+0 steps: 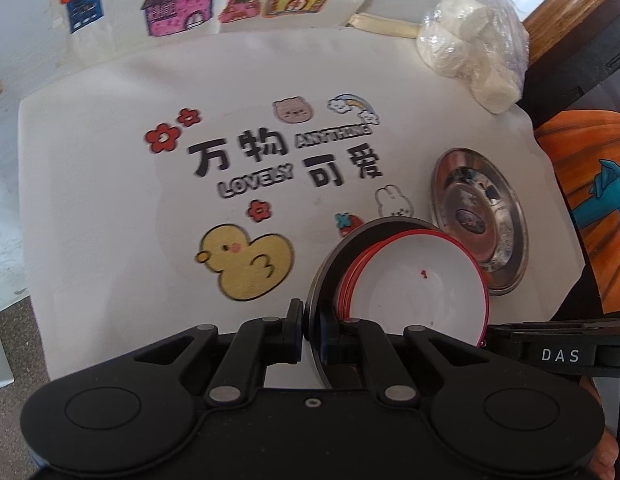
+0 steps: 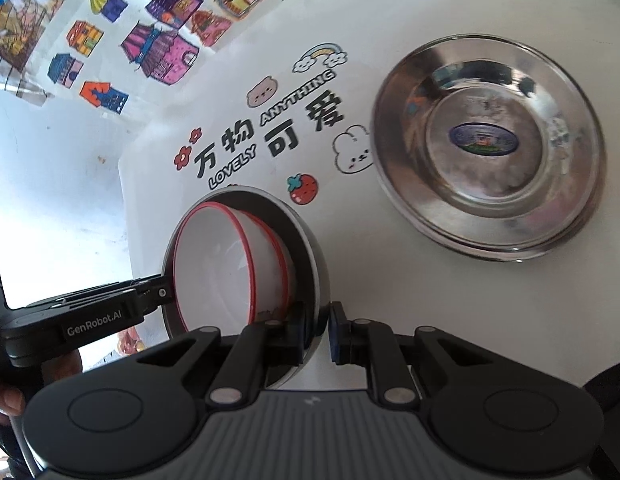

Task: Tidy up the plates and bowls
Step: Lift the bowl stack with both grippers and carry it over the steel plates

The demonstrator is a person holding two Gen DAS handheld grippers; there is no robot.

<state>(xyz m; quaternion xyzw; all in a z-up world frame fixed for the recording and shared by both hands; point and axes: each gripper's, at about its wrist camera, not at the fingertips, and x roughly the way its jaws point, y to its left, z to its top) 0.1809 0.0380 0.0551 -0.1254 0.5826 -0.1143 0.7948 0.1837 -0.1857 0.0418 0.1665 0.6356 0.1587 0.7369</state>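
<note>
A grey bowl [image 1: 329,264] holds nested white bowls with red rims [image 1: 421,280]. The stack is tilted above the printed cloth. My left gripper [image 1: 310,320] is shut on the grey bowl's near rim. My right gripper [image 1: 485,332] reaches in from the right to the opposite rim. In the right wrist view, my right gripper [image 2: 321,326] is shut on the grey bowl [image 2: 313,248] wall, with the white bowls [image 2: 230,272] inside. My left gripper [image 2: 168,292] meets the far rim there. Shiny steel plates [image 2: 489,148] lie stacked on the cloth to the right, also visible as steel plates [image 1: 477,216] in the left wrist view.
A white cloth [image 1: 110,200] printed with cartoons and lettering covers the table. A clear plastic bag of white lumps [image 1: 469,44] sits at the far right corner. A person's orange clothing [image 1: 581,184] is past the right edge. Another cloth with drawn houses [image 2: 162,52] lies behind.
</note>
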